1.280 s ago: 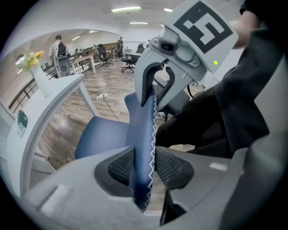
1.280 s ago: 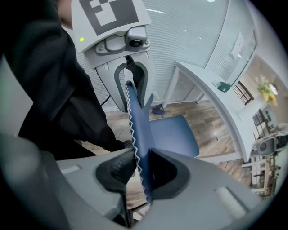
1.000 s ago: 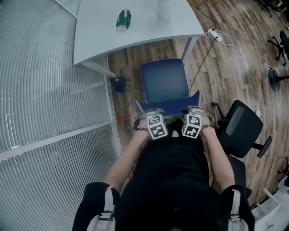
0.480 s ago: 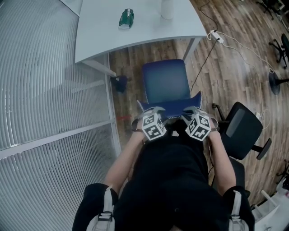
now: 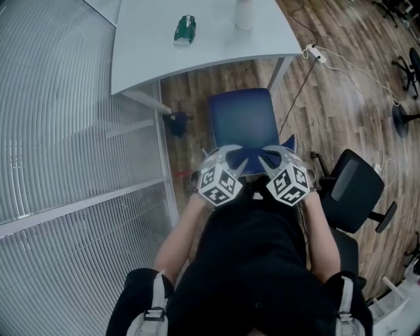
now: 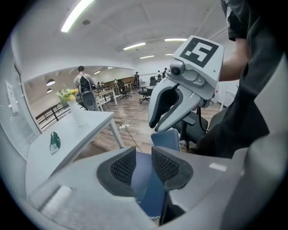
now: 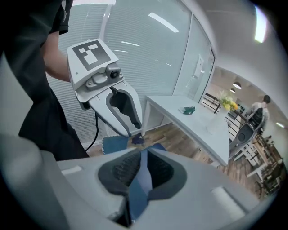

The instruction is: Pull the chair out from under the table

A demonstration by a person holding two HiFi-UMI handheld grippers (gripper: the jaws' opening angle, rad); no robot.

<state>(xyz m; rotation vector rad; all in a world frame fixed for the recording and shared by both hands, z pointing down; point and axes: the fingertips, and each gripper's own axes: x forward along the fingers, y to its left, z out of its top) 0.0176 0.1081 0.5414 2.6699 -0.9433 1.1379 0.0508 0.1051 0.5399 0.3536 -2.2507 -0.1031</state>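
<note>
Chair [image 5: 241,121], blue, stands on the wood floor just out from the table's [image 5: 197,49] near edge, its seat fully in the open in the head view and its back on the side away from the table, toward the person. Both grippers hover side by side over that back, farther from the table than the seat. The left gripper [image 5: 230,159] has just been closing its jaws. They stand partly apart with a clear gap between the pads [image 6: 122,167], the blue chair shows through it, and nothing is gripped. The right gripper [image 5: 273,159] has also just been closing. Its pads [image 7: 118,170] are drawn closer together, leaving only a thin slit of blue, and no hold on the chair can be seen. On the table lie a green packet [image 5: 184,29] toward its middle and a white vase [image 5: 244,13] toward its far side; the left gripper view shows yellow flowers in the vase. A power strip [image 5: 310,50] lies on the floor just off the table's right corner. A black office chair [image 5: 351,190] stands well out from the table, right of the blue one. Glass with blinds [image 5: 65,131] runs along the table's left end.
</note>
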